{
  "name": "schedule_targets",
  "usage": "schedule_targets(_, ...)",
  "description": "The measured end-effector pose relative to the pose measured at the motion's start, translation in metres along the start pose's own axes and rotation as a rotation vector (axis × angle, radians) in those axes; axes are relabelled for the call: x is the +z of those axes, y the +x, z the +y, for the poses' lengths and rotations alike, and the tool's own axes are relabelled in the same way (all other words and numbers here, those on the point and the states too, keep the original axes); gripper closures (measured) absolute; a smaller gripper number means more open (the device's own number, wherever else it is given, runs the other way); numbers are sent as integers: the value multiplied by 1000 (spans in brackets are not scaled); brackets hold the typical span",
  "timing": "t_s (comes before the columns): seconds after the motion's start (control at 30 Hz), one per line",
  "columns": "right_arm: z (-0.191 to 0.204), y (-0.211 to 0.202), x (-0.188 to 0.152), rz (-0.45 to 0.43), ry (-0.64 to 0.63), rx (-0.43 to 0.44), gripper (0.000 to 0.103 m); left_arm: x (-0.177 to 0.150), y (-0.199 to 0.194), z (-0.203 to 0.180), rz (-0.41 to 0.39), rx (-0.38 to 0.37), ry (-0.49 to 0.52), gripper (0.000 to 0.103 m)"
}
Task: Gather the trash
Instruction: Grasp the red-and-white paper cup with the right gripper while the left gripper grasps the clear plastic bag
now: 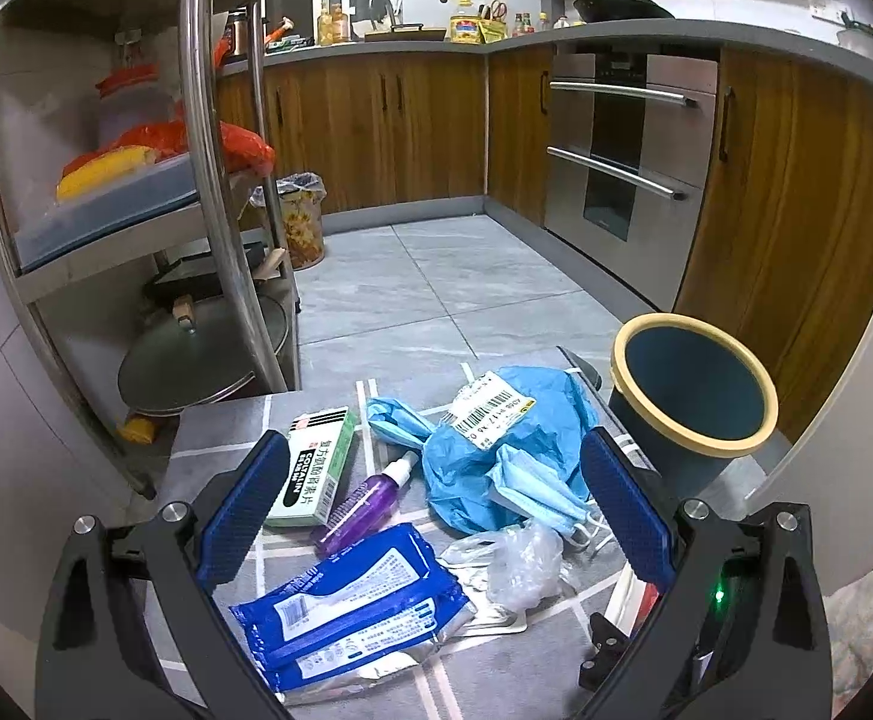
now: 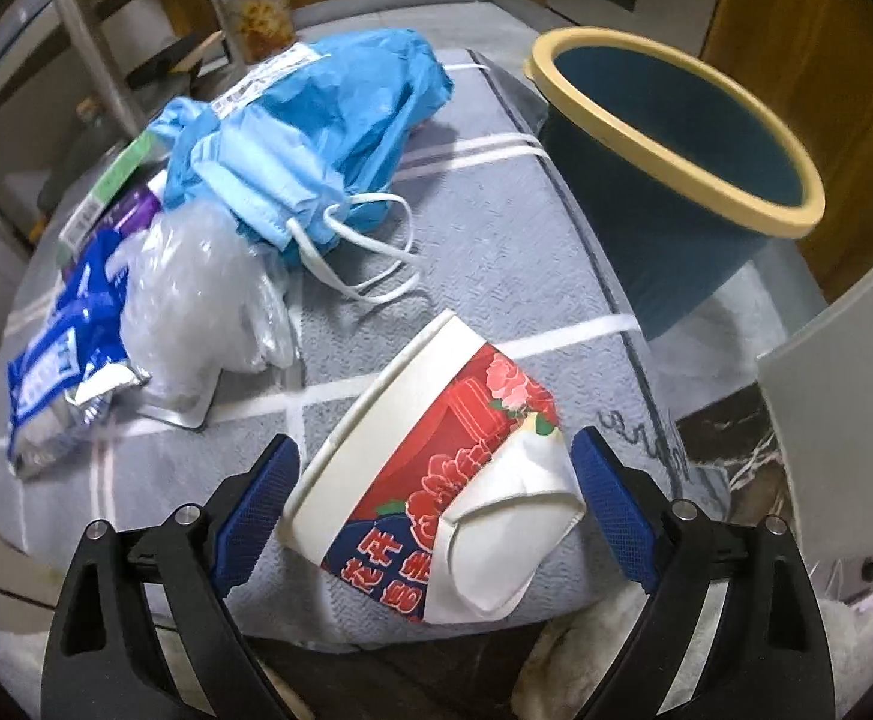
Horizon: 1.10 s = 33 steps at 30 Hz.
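Nearest, a grey woven cloth (image 2: 484, 276) with white grid lines, spread over a low surface and strewn with trash. Right gripper (image 2: 436, 510) wide open, its blue ribbed pads on either side of a crushed paper cup (image 2: 430, 480), red-printed with a white rim, lying on its side; no visible squeeze on it, contact on the left side hard to tell. Left gripper (image 1: 430, 510) likewise spread wide, hovering with nothing held, over a glossy blue wipes packet (image 1: 352, 612), a small purple spray bottle (image 1: 364, 504), a green-and-white cardboard box (image 1: 316, 474) and crinkled clear plastic (image 1: 520, 564). Slightly farther, pleated blue face masks (image 2: 268, 180) with white ear loops, resting against a crumpled blue plastic bag (image 1: 514, 426) bearing a white barcode label. Beyond the cloth's far right edge, a round dark-blue bin (image 1: 688, 402) with a cream rim, tilted open toward the cameras. Farther still: grey tiled floor (image 1: 436, 276), a steel shelf rack (image 1: 208, 192) on the left, wooden cabinets (image 1: 376, 126), a stainless oven (image 1: 622, 144), and a cluttered countertop at the back.
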State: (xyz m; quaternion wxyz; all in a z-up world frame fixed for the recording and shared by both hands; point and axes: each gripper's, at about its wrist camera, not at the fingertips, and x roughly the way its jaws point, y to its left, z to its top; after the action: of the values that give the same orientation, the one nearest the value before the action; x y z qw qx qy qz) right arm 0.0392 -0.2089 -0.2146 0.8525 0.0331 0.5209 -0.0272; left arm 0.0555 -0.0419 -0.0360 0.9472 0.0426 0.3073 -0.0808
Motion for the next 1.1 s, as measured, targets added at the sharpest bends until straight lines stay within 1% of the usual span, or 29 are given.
schedule_targets(0.17, 13, -5, 0, -29, -72, 3, 16, -1, 6, 3, 14, 6, -5, 7)
schedule_targets(0.23, 15, -10, 2, -47, -84, 2, 19, -5, 13, 7, 36, 6, -23, 7)
schedule_targets(0.37, 9, -17, 7, -80, -70, 10, 22, -16, 30, 12, 96, 27, -46, 7)
schedule_targets(0.5, 2, -19, 12, -97, -55, 2, 25, -27, 45, 20, 150, 14, -94, 8)
schedule_targets(0.57, -1, -20, 15, -105, -51, 8, 26, -34, 53, 21, 180, -6, -113, 11)
schedule_targets(0.6, -3, -21, 16, -110, -51, 11, 26, -38, 58, 19, 200, -28, -117, 14)
schedule_targets(0.67, -4, -23, 17, -122, -47, 12, 27, -46, 67, 13, 239, -67, -114, 27)
schedule_targets(0.7, -6, -23, 18, -125, -43, 12, 27, -50, 73, 8, 265, -96, -108, 31)
schedule_targets(0.77, -11, -23, 19, -122, -35, 10, 27, -57, 82, -3, 307, -144, -90, 42)
schedule_targets(0.83, -16, -21, 19, -115, -25, 4, 27, -64, 89, -14, 337, -163, -54, 49)
schedule_targets(0.9, -21, -21, 19, -111, -13, 3, 27, -67, 95, -24, 360, -187, -30, 50)
schedule_targets(1.0, -29, -19, 20, -109, 2, -4, 27, -70, 100, -31, 379, -209, -25, 51)
schedule_targets(1.1, -33, -20, 21, -113, 12, -10, 27, -72, 108, -39, 412, -221, -17, 58)
